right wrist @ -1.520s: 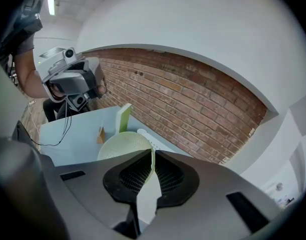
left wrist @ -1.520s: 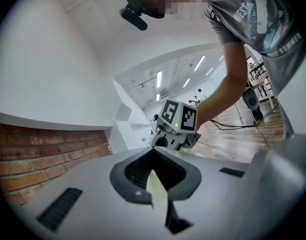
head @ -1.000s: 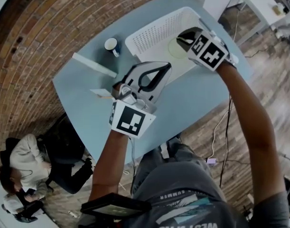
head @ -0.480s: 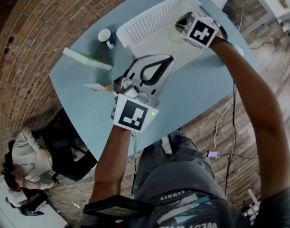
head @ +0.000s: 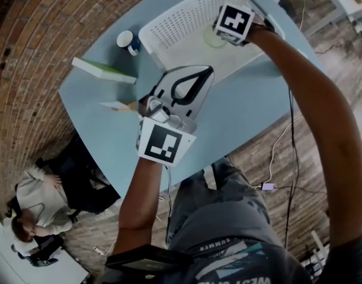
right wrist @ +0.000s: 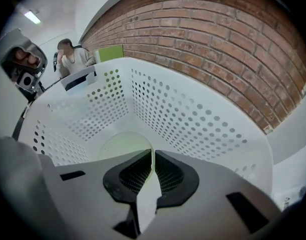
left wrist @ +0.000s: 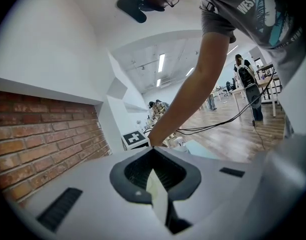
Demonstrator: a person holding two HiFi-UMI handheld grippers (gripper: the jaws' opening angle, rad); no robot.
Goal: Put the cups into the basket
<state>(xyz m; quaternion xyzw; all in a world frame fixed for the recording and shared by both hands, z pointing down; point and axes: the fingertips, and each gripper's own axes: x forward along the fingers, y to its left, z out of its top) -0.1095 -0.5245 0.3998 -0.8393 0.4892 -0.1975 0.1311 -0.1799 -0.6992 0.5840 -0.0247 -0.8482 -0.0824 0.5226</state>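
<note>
Pinching green cup (right wrist: 117, 144) rim: right hand-held gripper (right wrist: 153, 153), in basket (right wrist: 193, 114) | left hand-held gripper (left wrist: 153, 153) closed, empty | cup half-hidden

**Around the light blue table**

A flat white-and-green book (head: 103, 71) is lying near the left edge of the light blue table (head: 246, 117). A small pale card (head: 117, 105) is resting by that same edge, nearer the front. A brick wall (head: 38, 34) is running behind the table. Beyond the front-left corner, a person (head: 38, 197) in a pale top is sitting. Cables (head: 282, 152) are trailing across the wood floor (head: 335, 70) on the right.
</note>
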